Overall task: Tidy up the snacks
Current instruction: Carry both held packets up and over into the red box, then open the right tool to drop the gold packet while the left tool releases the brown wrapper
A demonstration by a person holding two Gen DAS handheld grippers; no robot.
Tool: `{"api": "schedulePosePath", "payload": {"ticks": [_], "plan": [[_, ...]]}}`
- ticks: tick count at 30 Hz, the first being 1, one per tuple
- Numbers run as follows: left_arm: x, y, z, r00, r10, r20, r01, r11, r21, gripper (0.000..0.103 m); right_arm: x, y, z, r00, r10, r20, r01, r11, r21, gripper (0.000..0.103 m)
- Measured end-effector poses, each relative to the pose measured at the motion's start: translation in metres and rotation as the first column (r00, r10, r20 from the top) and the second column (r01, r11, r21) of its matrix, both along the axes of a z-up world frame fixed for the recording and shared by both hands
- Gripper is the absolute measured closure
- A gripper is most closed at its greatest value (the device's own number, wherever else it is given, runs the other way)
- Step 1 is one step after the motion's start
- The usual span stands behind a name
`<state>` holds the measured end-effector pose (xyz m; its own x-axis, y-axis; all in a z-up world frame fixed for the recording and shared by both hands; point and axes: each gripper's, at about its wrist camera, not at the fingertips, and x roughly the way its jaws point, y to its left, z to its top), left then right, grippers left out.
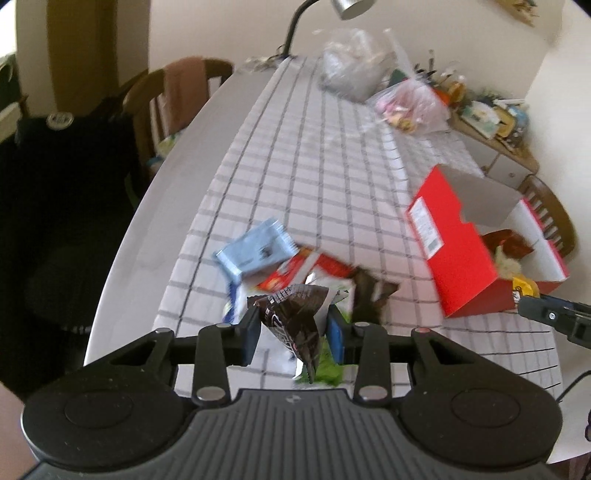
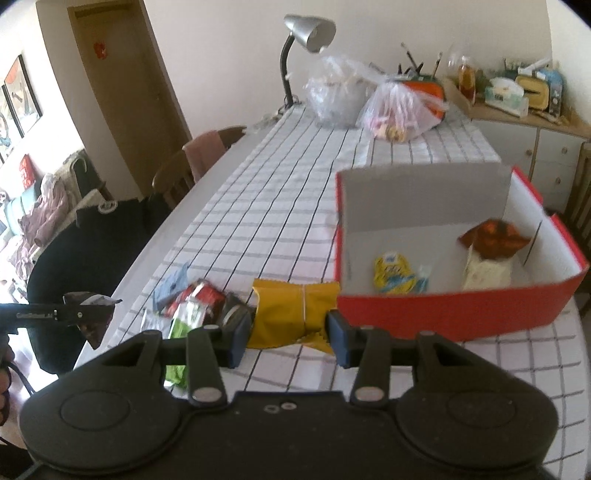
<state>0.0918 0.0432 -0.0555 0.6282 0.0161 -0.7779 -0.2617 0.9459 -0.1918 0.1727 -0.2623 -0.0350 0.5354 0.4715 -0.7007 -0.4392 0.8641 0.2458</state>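
The red box [image 2: 443, 310] stands open on the checked tablecloth [image 2: 280, 206], its white inside holding a yellow packet [image 2: 393, 275], a pale packet [image 2: 487, 271] and a brown-orange packet [image 2: 493, 238] against the far right wall. A white label [image 1: 424, 229] is stuck on the box's end face; its print is too blurred to read.

Just left of the box's near corner, the right gripper [image 2: 290, 334] is clamped on a mustard-yellow packet [image 2: 291, 317], which hangs above the cloth with its crimped edges showing between the blue pads; no writing can be read on it. This gripper points forward and downward toward the box's near wall.

Further left of the box lies a loose heap of snacks [image 1: 295, 269]: a light blue packet [image 1: 255, 251], a red-and-white packet [image 1: 306, 267], a dark brown wrapper [image 1: 369, 295] and a green one beneath. Above this heap the left gripper [image 1: 293, 332] is closed on a dark brown packet [image 1: 295, 321] with silvery inner foil; its pale lettering is illegible. The packet is crumpled and hangs tilted between the pads, lifted clear of the cloth.

Far behind the box stand two clear plastic bags [image 2: 369, 99] and a grey desk lamp [image 2: 308, 31].
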Motion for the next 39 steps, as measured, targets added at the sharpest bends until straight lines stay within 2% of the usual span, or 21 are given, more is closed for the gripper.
{"api": "schedulePosePath", "payload": {"ticks": [12,18,31,39], "plan": [[0.055,-0.085,0.037,0.986,-0.149,0.071,0.145,0.987,0.065,0.067,0.040,-0.054,0.011,0.996,-0.049,0.075,0.050,0.999,-0.012,0.059],[0.094,-0.136,0.042,0.973,-0.223,0.065,0.217,0.972,0.091,0.067,0.071,-0.085,0.006,0.994,-0.074,0.077,0.078,0.996,-0.043,0.059],[0.173,-0.221,0.030,0.962,-0.274,-0.014,0.273,0.956,0.106,0.067,0.129,-0.130,-0.022,0.997,-0.070,0.026,0.073,0.989,-0.125,0.059],[0.225,-0.248,0.004,0.962,-0.240,-0.129,0.257,0.957,0.134,0.066,0.157,-0.130,-0.046,0.998,-0.043,-0.036,0.036,0.984,-0.175,0.059]]}}
